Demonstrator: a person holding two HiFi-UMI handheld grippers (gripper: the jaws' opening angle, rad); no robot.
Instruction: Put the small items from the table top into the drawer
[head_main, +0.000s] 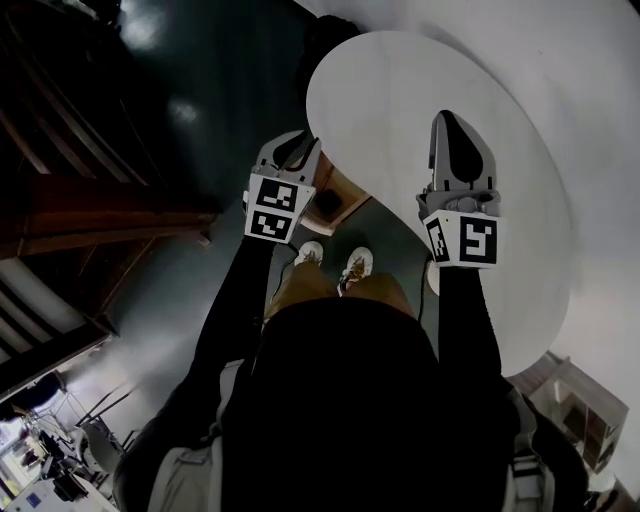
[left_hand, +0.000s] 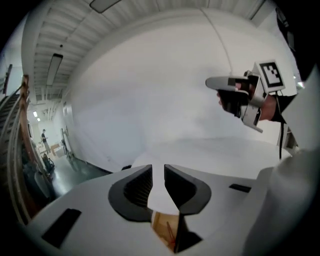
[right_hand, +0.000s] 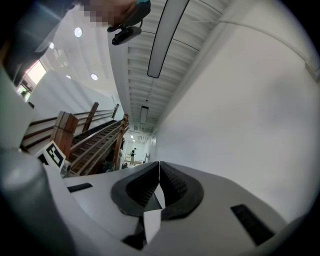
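The left tool (left_hand: 158, 175) hangs with its jaws a narrow gap apart, nothing between them. The right tool (right_hand: 159, 175), jaws together and empty, hovers over the white counter (head_main: 400, 90). Just beside the left tool, the wooden drawer (head_main: 350, 195) stands open under the counter's edge, with a dark thing (head_main: 328, 203) inside.

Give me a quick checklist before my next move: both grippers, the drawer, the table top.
1. Left gripper empty: ok. Jaws narrowly apart, nothing between them.
2. Right gripper empty: ok. Jaws together on nothing.
3. Drawer open: ok. Its wooden inside shows below the table edge, under the left gripper.
4. Table top cleared of small items: cannot tell. None show in the head view, but the grippers cover part of it.
5. Drawer contents settled: cannot tell. Only a dark shape shows inside.
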